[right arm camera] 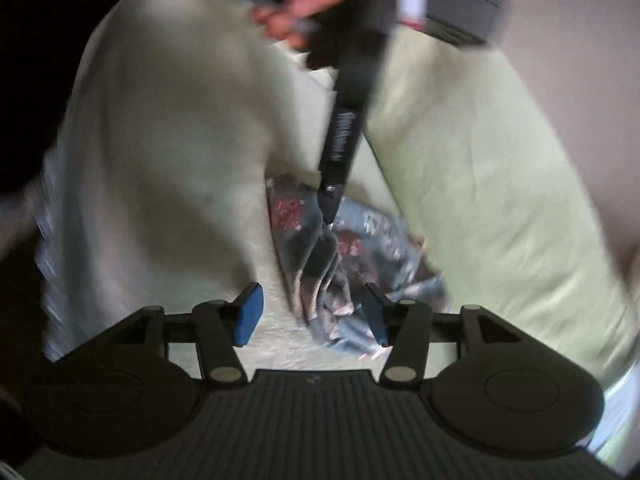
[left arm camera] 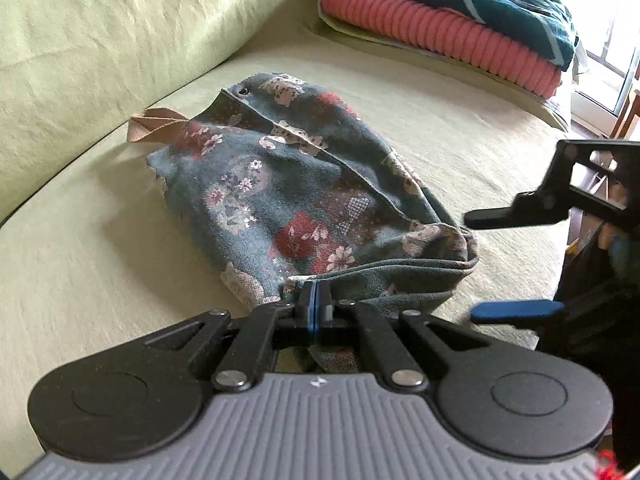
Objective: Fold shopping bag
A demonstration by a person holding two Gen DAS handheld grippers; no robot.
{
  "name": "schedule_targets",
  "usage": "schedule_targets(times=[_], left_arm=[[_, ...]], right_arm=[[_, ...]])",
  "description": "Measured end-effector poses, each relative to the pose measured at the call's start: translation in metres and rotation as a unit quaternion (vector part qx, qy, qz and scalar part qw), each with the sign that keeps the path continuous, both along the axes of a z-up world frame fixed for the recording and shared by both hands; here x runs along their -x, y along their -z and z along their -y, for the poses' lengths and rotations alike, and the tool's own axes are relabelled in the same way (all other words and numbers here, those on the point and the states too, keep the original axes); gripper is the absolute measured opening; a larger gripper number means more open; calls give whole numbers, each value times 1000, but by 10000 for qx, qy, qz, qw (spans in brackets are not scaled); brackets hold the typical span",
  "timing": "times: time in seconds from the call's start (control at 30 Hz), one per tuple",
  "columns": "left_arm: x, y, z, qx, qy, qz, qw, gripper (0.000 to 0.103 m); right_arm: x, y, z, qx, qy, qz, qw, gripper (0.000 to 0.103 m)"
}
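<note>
Left gripper (left arm camera: 316, 300) pinching near hem of shopping bag (left arm camera: 304, 196); right gripper (right arm camera: 312, 316) hovering agape beside corner (blurred). Bag lying partly doubled, rumpled; folding remaining.

1 bag (left arm camera: 304, 200), 2 tools (left arm camera: 316, 300), 2 blankets (left arm camera: 440, 36)
</note>
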State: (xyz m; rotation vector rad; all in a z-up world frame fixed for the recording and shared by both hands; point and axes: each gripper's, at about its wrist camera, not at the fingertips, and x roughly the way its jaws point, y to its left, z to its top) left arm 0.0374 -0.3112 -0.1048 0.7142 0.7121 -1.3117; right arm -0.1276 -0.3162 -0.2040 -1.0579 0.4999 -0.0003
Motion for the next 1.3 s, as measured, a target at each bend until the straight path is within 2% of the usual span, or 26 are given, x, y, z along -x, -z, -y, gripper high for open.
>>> schedule_targets(times=[0.07,0.27,0.3,0.33,0.37,0.43,0.53,0.63,0.7,0.73,0.77,0.8,0.9,0.97,1.03,1.1,1.17,1.2,1.23,1.27,1.3], left_arm=[[-3,-1,0,-8,12,-86,10000,0],[-15,-2,1,-45,66,-422,9991,0],[-17,-1,1,-41,70,-478,9988,0],[-18,-1,1,-33,72,-526,9986,0],[-20,-1,1,-26,67,-574,9983,0],[-22,0,1,-12,46,-668,9978,0],[-26,0,1,51,2,-778,9970,0],[-15,-12,-9,164,396,-257,9987,0],[-2,-25,-23,291,789,280,9961,16],[7,-31,-31,343,1022,616,9923,34],[18,-34,-40,358,1340,1017,9851,45],[30,-33,-48,302,1723,1395,9746,47],[58,-15,-61,-93,2679,2347,9344,51],[66,4,-61,-321,2990,2957,9067,51],[68,20,-56,-424,3167,3379,8853,51],[71,31,-53,-381,3351,3752,8634,51],[74,40,-52,-273,3567,4148,8366,51],[74,43,-51,-245,3625,4298,8266,52],[73,45,-49,-217,3687,4371,8201,54],[71,46,-48,-188,3744,4378,8172,54],[69,46,-45,-183,3774,4317,8191,53]], right_arm=[[-6,8,1,442,-237,207,9985,49],[-24,21,6,1150,-1071,211,9873,49],[-25,20,8,1132,-1142,181,9868,48],[-27,19,10,1088,-1202,101,9867,43],[-30,17,12,1042,-1260,13,9865,31],[-34,18,12,1012,-1344,-241,9855,30],[-48,3,15,515,-1148,-686,9897,28],[-65,-19,20,33,-1045,-1229,9869,27],[-72,-27,28,-216,-1060,-1406,9841,27],[-76,-31,31,-337,-1069,-1490,9825,27],[-79,-35,35,-463,-1072,-1563,9808,28],[-85,-39,40,-574,-1060,-1617,9794,28],[-96,-46,49,-839,-1038,-1734,9758,28],[-99,-47,52,-983,-1027,-1787,9736,28],[-99,-46,50,-1215,-975,-1843,9704,28],[-102,-49,54,-1434,-955,-1906,9664,28],[-105,-54,60,-1716,-909,-1977,9608,28],[-100,-58,58,-1814,-905,-1993,9587,28],[-99,-61,58,-1913,-900,-2016,9564,28],[-100,-63,61,-2012,-894,-2043,9538,28],[-101,-64,63,-2109,-892,-2061,9513,28]])
